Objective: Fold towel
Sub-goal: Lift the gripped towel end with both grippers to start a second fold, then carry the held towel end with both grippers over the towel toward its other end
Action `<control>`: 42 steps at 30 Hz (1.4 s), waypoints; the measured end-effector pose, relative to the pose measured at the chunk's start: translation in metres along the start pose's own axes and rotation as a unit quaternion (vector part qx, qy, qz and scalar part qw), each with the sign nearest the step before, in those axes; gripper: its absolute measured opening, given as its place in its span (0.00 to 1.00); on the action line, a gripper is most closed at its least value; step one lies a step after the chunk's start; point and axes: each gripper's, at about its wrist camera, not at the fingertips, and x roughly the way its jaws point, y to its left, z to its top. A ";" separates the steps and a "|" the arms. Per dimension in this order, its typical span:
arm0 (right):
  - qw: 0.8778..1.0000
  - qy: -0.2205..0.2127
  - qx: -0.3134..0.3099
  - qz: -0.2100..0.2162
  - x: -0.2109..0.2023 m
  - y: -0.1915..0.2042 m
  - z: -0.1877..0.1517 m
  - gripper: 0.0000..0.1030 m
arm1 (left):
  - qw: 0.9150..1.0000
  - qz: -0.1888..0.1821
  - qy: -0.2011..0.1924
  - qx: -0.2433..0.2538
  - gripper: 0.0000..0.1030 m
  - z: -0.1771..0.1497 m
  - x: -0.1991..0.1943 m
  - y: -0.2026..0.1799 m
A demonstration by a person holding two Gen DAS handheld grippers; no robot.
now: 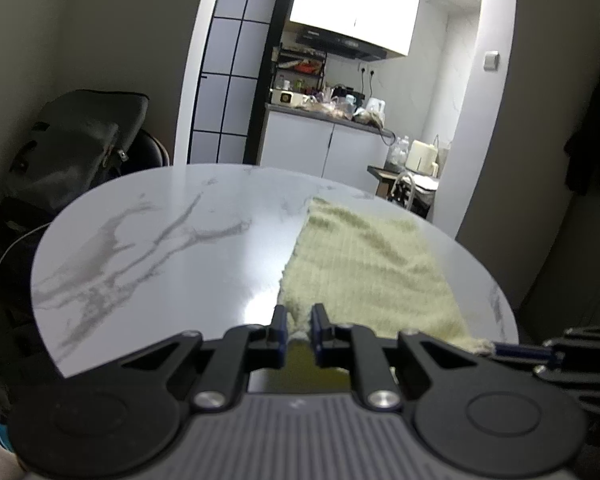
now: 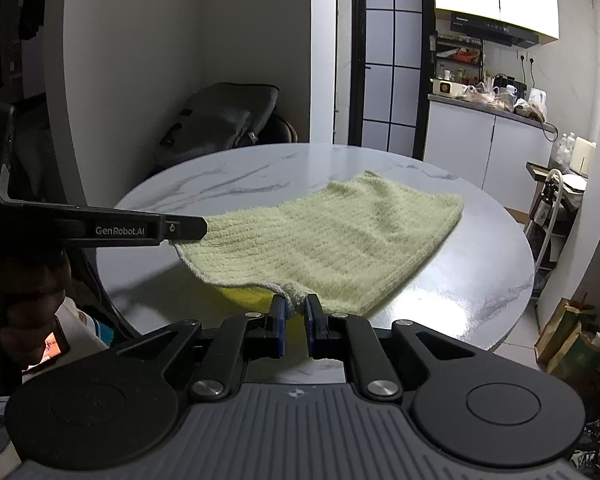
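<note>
A pale yellow-green towel (image 2: 332,236) lies spread on the round white marble table (image 2: 460,288), with its near edge lifted off the surface. My left gripper (image 1: 299,320) is shut on the towel's (image 1: 364,264) near left corner. It also shows in the right wrist view (image 2: 188,229), pinching that corner from the left. My right gripper (image 2: 295,307) is shut on the near right corner. Its fingertips show at the right edge of the left wrist view (image 1: 500,347). The towel's far edge rests on the table.
A dark bag on a chair (image 2: 224,120) stands behind the table. A kitchen counter (image 2: 492,108) with clutter and a small cart (image 2: 556,200) are at the back right. Paper bags (image 2: 572,336) sit on the floor at the right. The table's bare left half (image 1: 148,240) shows grey veins.
</note>
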 end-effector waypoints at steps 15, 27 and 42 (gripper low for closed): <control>0.998 -0.059 -0.010 0.003 -0.038 0.015 0.025 0.09 | 0.999 -0.004 -0.042 -0.009 0.13 0.022 -0.040 0.005; 0.995 -0.101 -0.010 0.002 -0.049 0.012 0.051 0.06 | 0.998 -0.014 -0.066 -0.016 0.13 0.046 -0.047 0.001; 0.993 -0.112 0.030 -0.005 -0.011 -0.041 0.085 0.06 | 0.997 -0.021 -0.067 -0.024 0.13 0.074 0.002 -0.012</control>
